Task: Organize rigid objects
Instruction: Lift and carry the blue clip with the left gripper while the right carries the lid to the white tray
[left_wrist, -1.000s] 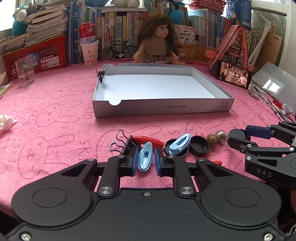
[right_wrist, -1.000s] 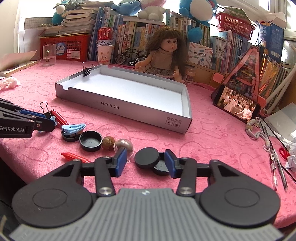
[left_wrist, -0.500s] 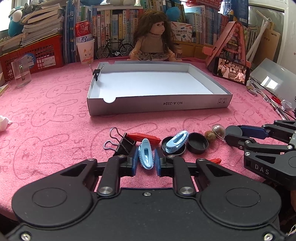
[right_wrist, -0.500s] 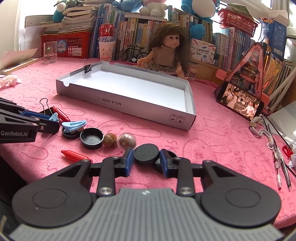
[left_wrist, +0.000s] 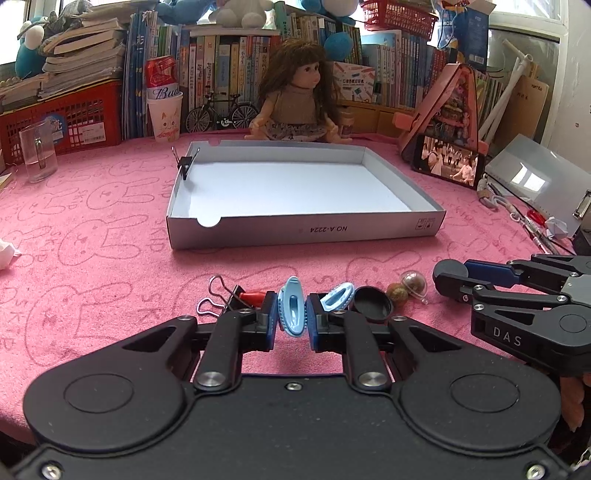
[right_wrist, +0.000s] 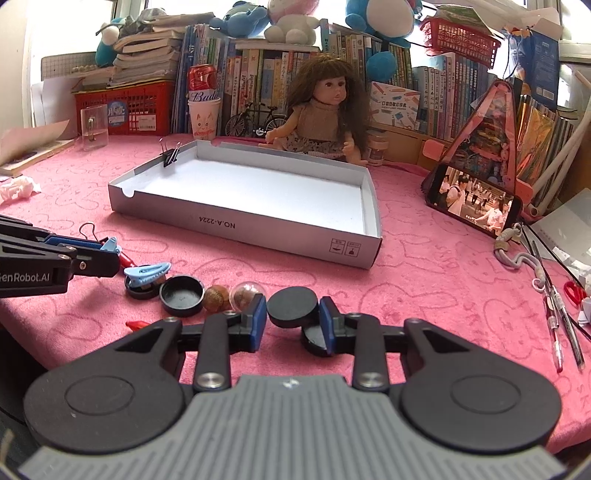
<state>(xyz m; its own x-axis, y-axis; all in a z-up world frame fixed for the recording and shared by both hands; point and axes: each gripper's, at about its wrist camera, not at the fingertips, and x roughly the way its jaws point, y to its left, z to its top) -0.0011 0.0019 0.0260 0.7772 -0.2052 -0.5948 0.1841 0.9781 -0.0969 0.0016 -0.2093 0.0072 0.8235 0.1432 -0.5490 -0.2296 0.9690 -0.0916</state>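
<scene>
Left gripper (left_wrist: 291, 319) pinches a light-blue clip (left_wrist: 291, 312) between its blue pads, above the pink tablecloth (left_wrist: 92, 240). Right gripper (right_wrist: 293, 319) pinches a black round lid (right_wrist: 292, 307) flat between its pads. The shallow grey box (left_wrist: 303, 229) lies beyond both; a binder clip (left_wrist: 184, 162) grips its left wall.

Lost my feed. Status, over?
Left tool shut on blue clip. Right tool shut on black lid. Gray box ahead, path open.
</scene>
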